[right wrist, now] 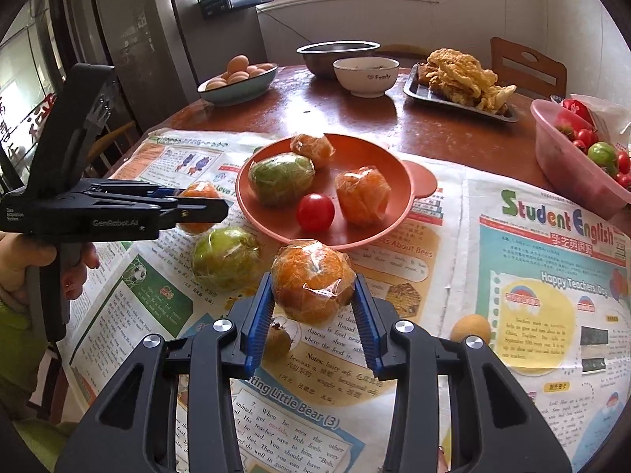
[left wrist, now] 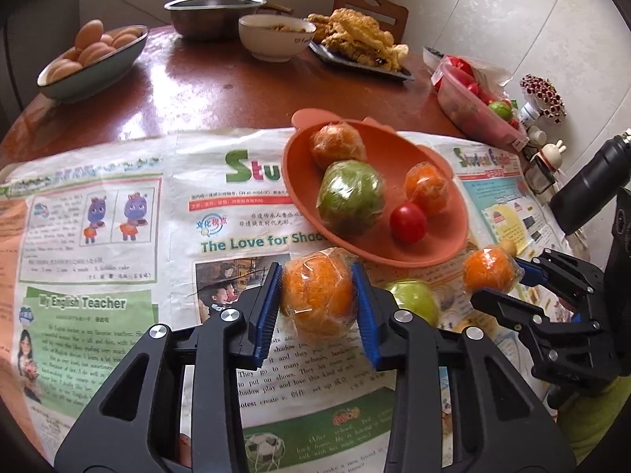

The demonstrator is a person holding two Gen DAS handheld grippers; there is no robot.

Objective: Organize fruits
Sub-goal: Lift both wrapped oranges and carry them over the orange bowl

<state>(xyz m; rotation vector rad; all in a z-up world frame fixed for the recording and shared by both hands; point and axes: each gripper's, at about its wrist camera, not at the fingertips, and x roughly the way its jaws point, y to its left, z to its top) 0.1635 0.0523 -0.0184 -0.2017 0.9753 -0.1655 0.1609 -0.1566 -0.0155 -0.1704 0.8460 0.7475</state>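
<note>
We are pinching a wrapped orange [left wrist: 318, 299] between the blue pads of our left hand-held gripper [left wrist: 318, 307], jaws narrowed onto its sides, over the newspaper [left wrist: 118, 236] near the worktop's near edge. Our right hand-held gripper [right wrist: 313, 303] is gripping a second wrapped orange [right wrist: 313, 282] the same way, pads pressing its flanks; whether either fruit is sitting on the paper or lifted off it, we cannot tell.

Between the two grippers a wrapped green fruit [right wrist: 225, 257] is lying on the newspaper, and a small brown fruit [right wrist: 278, 339] is sitting just beside our right gripper's left pad. A small yellow fruit [right wrist: 470, 328] is resting to its right.

Just beyond the held oranges, the orange plate [right wrist: 390, 165] is carrying two wrapped oranges, a wrapped green fruit and a red tomato [right wrist: 315, 212].

Toward the worktop's far edge we are seeing a dish of eggs [right wrist: 238, 75], a steel bowl [right wrist: 337, 53], a white bowl [right wrist: 366, 75] and a tray of fried food [right wrist: 461, 79]. At the right edge a pink tub [right wrist: 572, 173] is holding tomatoes.
</note>
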